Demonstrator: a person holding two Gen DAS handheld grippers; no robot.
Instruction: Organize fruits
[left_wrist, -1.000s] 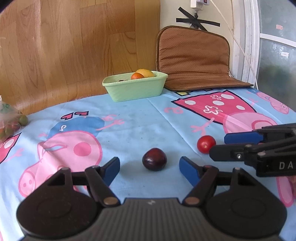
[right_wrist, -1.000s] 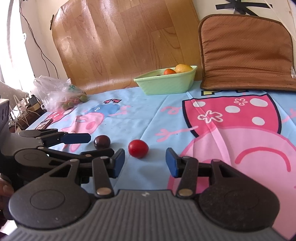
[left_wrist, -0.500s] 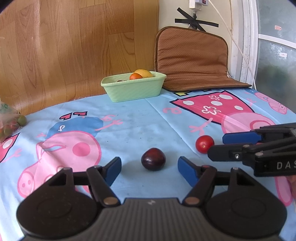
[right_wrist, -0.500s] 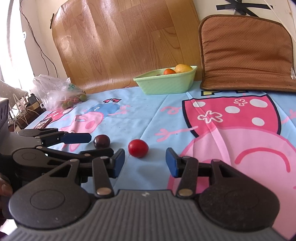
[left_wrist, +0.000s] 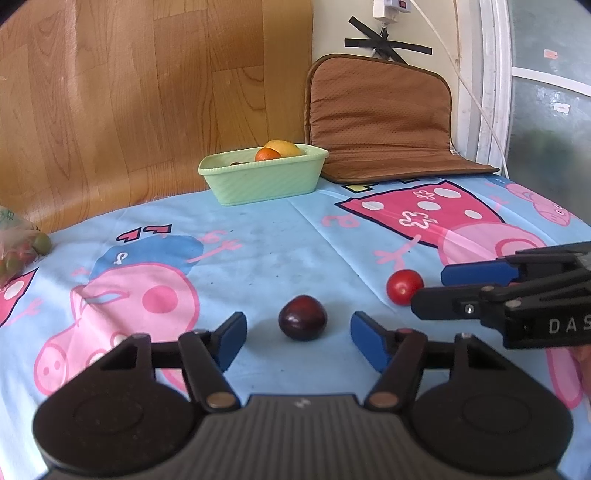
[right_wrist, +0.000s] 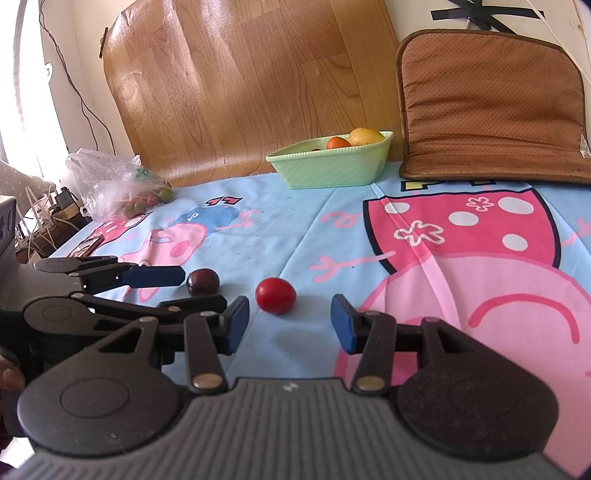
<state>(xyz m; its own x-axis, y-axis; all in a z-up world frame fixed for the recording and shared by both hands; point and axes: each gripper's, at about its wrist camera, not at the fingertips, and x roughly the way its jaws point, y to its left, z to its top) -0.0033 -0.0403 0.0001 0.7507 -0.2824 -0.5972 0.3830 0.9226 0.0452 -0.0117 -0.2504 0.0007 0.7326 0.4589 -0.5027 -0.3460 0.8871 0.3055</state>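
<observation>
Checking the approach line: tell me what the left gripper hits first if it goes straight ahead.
The dark plum, lying on the tablecloth just ahead between the open fingers of the left gripper. Nothing else shows in between.

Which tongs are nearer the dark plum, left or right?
Left. The left tongs sit open with the dark plum between their tips. The right tongs are open around the red tomato, beside the plum.

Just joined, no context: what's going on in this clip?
A person holds two grippers low over a cartoon tablecloth, sorting fruit. The left gripper is open with a dark plum between its fingers, not gripped. The right gripper is open just short of a red tomato. Both fruits lie on the cloth. A green basket at the back already holds an orange and a yellow fruit.
</observation>
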